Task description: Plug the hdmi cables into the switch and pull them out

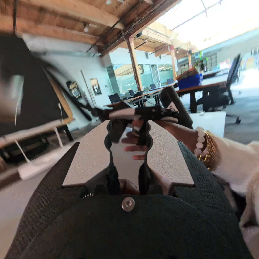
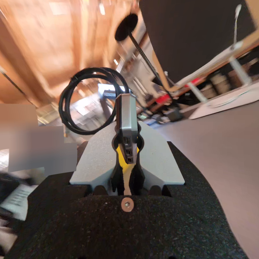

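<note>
Behind the switch [image 2: 126, 123] pinched in right jaws: coiled black cable [image 2: 89, 100]. Left jaws apart, empty; hand [image 1: 175, 134] ahead.

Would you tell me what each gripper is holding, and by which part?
Right gripper clamps the grey switch across its flat faces near the port end. Left gripper is open, holding nothing.

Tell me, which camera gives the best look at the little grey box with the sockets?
The right wrist view: the grey switch sits clamped between the right gripper, its row of empty ports facing the camera. In the left wrist view the switch cannot be made out; only the other gripper, blurred, shows ahead.
</note>
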The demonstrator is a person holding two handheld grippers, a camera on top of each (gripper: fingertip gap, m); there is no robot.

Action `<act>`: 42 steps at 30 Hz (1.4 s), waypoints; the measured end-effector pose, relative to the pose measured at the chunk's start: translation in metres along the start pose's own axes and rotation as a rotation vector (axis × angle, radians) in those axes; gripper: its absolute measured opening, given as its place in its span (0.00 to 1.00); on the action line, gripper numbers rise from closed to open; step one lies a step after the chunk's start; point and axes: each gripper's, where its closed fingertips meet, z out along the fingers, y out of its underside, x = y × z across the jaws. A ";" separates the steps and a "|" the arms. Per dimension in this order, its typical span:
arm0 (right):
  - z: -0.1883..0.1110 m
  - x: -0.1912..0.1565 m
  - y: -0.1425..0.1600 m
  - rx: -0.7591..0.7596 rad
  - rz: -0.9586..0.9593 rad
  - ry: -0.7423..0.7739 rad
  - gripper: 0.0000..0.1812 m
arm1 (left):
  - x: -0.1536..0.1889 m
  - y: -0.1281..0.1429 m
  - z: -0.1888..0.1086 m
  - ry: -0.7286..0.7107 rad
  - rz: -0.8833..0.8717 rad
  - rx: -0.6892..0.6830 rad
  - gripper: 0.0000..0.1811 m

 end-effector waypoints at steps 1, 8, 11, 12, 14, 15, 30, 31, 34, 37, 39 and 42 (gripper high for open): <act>0.000 -0.005 -0.002 0.059 0.167 -0.065 0.12 | -0.011 0.013 0.001 -0.046 -0.117 -0.022 0.26; 0.009 -0.020 0.013 0.144 0.474 -0.112 0.12 | -0.050 0.033 0.005 0.034 -0.905 0.014 0.28; 0.010 -0.004 0.031 0.057 0.524 -0.033 0.12 | -0.055 0.036 0.008 0.063 -1.005 0.019 0.28; 0.010 0.000 0.037 0.038 0.569 -0.025 0.12 | -0.056 0.040 0.010 0.063 -1.016 0.008 0.27; 0.014 0.002 0.050 0.007 0.644 -0.024 0.12 | -0.056 0.046 0.015 0.072 -1.034 -0.018 0.26; 0.016 0.001 0.056 -0.006 0.666 -0.018 0.12 | -0.055 0.050 0.017 0.080 -1.042 -0.043 0.25; 0.009 -0.030 0.089 -0.591 -0.484 -0.173 0.43 | -0.077 0.044 0.011 0.232 -1.684 -0.095 0.12; 0.004 -0.025 0.087 -0.616 -0.667 -0.170 0.45 | -0.079 0.043 0.011 0.233 -1.707 -0.087 0.12; -0.008 -0.006 0.064 -0.576 -1.303 -0.115 0.46 | -0.085 0.044 0.008 0.219 -1.751 -0.055 0.12; -0.012 -0.030 0.043 -0.266 -1.875 -0.182 0.44 | -0.080 0.050 0.006 0.212 -1.760 -0.083 0.12; -0.013 -0.033 0.051 -0.236 -2.003 -0.207 0.44 | -0.071 0.052 0.005 0.235 -1.766 -0.120 0.12; -0.010 -0.013 0.059 -0.354 -2.128 -0.157 0.48 | -0.054 0.050 0.002 0.291 -1.762 -0.182 0.12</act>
